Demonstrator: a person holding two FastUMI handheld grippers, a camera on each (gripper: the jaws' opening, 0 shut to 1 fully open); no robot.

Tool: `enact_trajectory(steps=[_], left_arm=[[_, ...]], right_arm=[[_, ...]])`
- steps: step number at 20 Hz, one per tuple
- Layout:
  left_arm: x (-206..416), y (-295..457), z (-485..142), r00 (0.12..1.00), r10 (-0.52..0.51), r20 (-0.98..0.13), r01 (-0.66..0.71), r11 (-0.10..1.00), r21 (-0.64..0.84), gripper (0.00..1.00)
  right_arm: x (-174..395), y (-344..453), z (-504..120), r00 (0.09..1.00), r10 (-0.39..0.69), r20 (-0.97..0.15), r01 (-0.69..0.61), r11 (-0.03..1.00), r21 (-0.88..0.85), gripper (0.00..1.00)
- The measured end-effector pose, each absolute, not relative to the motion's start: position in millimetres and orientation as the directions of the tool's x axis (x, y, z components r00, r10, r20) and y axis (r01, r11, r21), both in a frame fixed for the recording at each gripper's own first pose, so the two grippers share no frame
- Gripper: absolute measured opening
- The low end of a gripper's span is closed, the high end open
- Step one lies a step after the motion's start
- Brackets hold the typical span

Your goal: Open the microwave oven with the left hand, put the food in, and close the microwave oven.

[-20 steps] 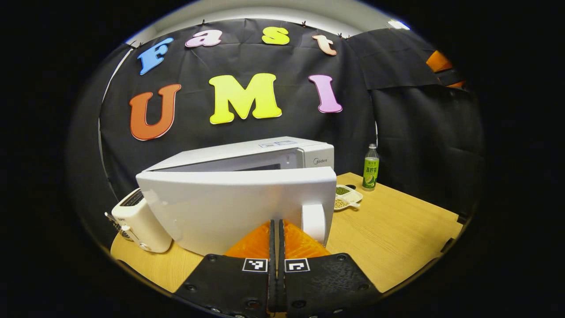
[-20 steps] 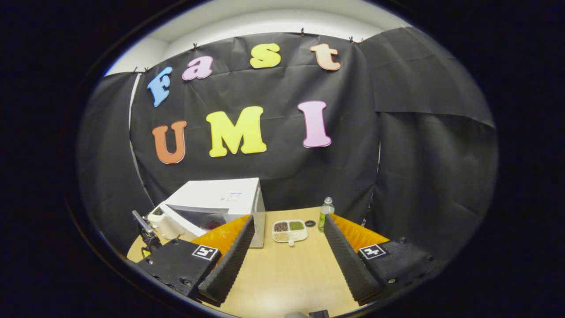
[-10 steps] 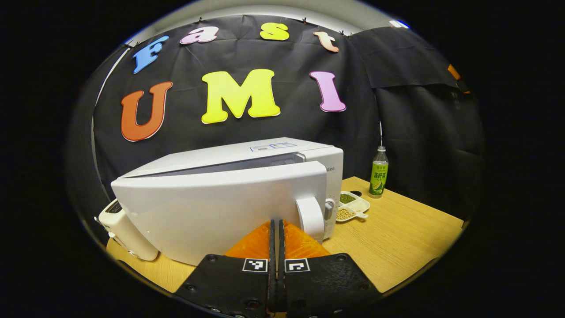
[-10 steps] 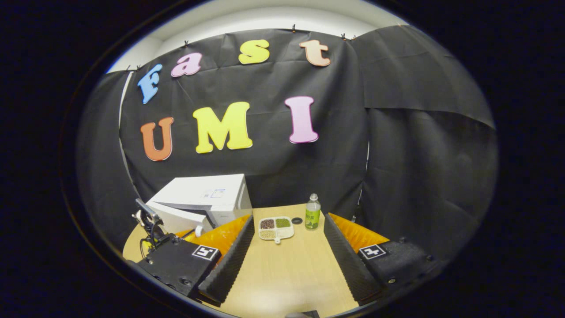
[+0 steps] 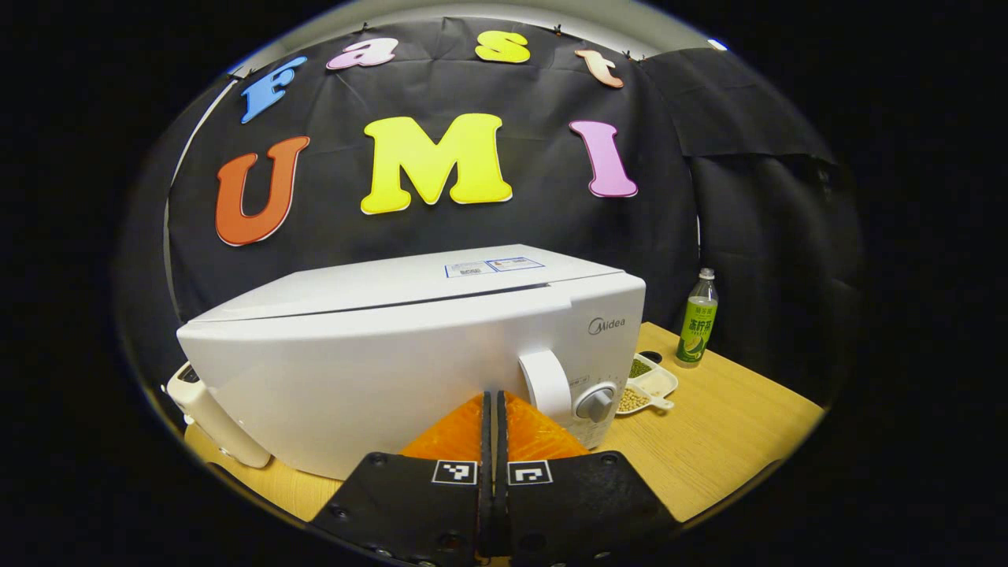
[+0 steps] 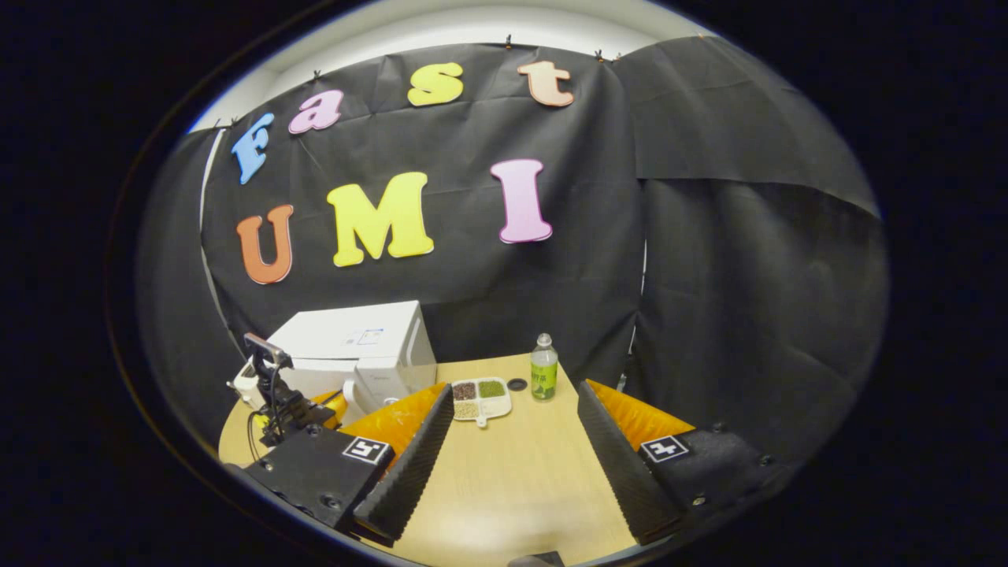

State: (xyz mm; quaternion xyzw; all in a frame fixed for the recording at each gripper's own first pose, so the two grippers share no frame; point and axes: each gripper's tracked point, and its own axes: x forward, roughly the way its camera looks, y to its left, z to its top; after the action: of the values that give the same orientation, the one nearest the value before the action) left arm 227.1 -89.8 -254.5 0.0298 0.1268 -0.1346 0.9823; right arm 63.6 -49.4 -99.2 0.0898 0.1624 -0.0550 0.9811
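Starting at the left of the left gripper view, a small white toaster (image 5: 206, 413) peeks out from behind the microwave oven (image 5: 409, 346), both standing on the wooden table (image 5: 709, 441). The microwave oven's door (image 5: 370, 378) lies nearly flush with the body, with only a thin seam showing along its top edge. On the door's right end sits a white handle (image 5: 545, 384), and just beside that a grey knob (image 5: 596, 403) on the control panel. The left hand-held gripper (image 5: 494, 425) is clenched, its two fingers pressed together with nothing between them, and its tips sit against or very near the lower door front just left of the handle; real contact cannot be told. Further right lies a white divided dish (image 5: 650, 383) of beans and grains, partly hidden by the oven's corner, and beyond it a green bottle (image 5: 697, 319) stands upright near the booth wall.

Across the right gripper view, the left hand-held gripper (image 6: 276, 394) appears far off at the left edge, in front of the microwave oven (image 6: 354, 346). To the right of the oven lies the divided dish (image 6: 480, 398), then a small dark ring (image 6: 516, 384) on the table (image 6: 512, 488), then the bottle (image 6: 542, 368). The right hand-held gripper (image 6: 512, 457) is released, its fingers spread wide over bare tabletop, well apart from the dish and grasping nothing. Whether any food is inside the oven cannot be told.
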Motion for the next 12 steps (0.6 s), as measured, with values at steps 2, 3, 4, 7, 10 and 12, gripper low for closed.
enact_trajectory(steps=[2, 3, 4, 7, 10, 12], left_arm=[[227.7, -89.8, -255.1, 0.931, -0.252, -0.264, 0.266, 0.964, 0.018, 0.00], [229.2, -88.6, -254.5, 0.934, -0.243, -0.262, 0.257, 0.966, 0.021, 0.00], [231.3, -89.7, -254.8, 0.934, -0.243, -0.260, 0.257, 0.966, 0.019, 0.00], [236.8, -92.2, -255.7, 0.933, -0.228, -0.278, 0.243, 0.970, 0.022, 0.00], [227.8, -90.6, -253.4, 0.928, -0.235, -0.289, 0.244, 0.970, -0.006, 0.00], [219.2, -88.8, -245.7, 0.929, -0.232, -0.288, 0.248, 0.969, 0.019, 0.00]], right_arm=[[63.2, -49.1, -100.2, 0.941, -0.075, -0.331, 0.135, 0.977, 0.164, 1.00], [63.3, -49.1, -99.7, 0.942, -0.074, -0.328, 0.134, 0.977, 0.164, 1.00], [63.2, -48.1, -99.4, 0.942, -0.073, -0.327, 0.133, 0.978, 0.163, 1.00], [65.0, -44.3, -100.1, 0.941, -0.064, -0.333, 0.125, 0.978, 0.164, 1.00], [66.8, -32.2, -95.4, 0.946, -0.039, -0.323, 0.099, 0.980, 0.173, 1.00], [64.6, -25.3, -91.9, 0.950, -0.029, -0.310, 0.086, 0.981, 0.172, 1.00]])
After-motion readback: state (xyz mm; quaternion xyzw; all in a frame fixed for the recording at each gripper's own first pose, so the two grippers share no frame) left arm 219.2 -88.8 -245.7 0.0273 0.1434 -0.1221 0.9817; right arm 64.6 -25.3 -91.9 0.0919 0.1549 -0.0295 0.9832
